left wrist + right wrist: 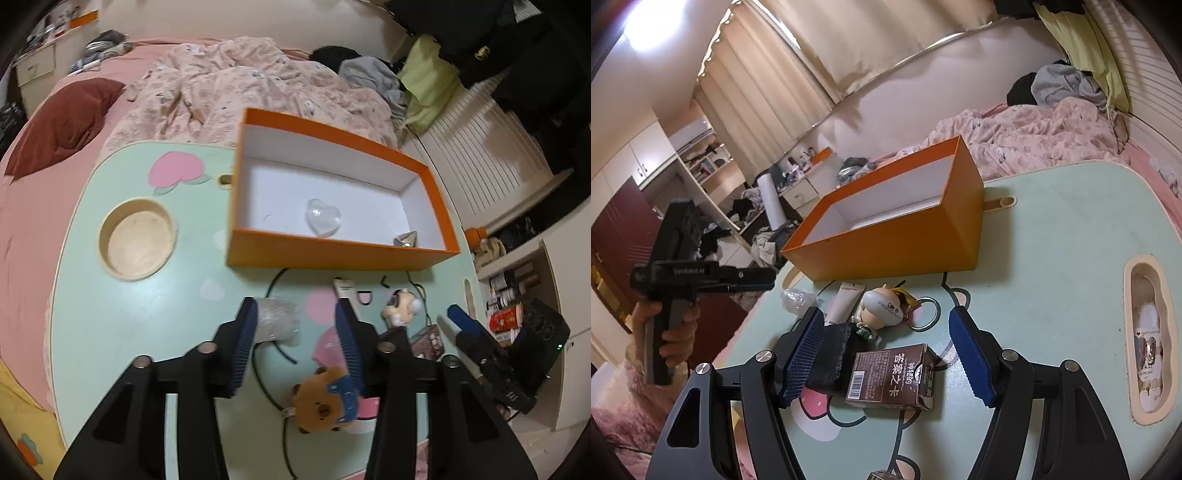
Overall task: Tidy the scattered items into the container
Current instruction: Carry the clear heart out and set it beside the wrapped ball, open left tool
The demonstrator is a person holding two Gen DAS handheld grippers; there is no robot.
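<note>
You're holding the left gripper (297, 334) spread wide and empty above the teddy bear (321, 404). Your right gripper (892, 350) is gaping over the brown card box (894, 374), gripping nothing. The orange box (439, 206) is holding a clear heart (324, 217).

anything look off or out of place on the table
The brown printed carton lies tipped on its side between the right gripper fingers, one end flap open. The orange cardboard box sits askew on the mint table.
</note>
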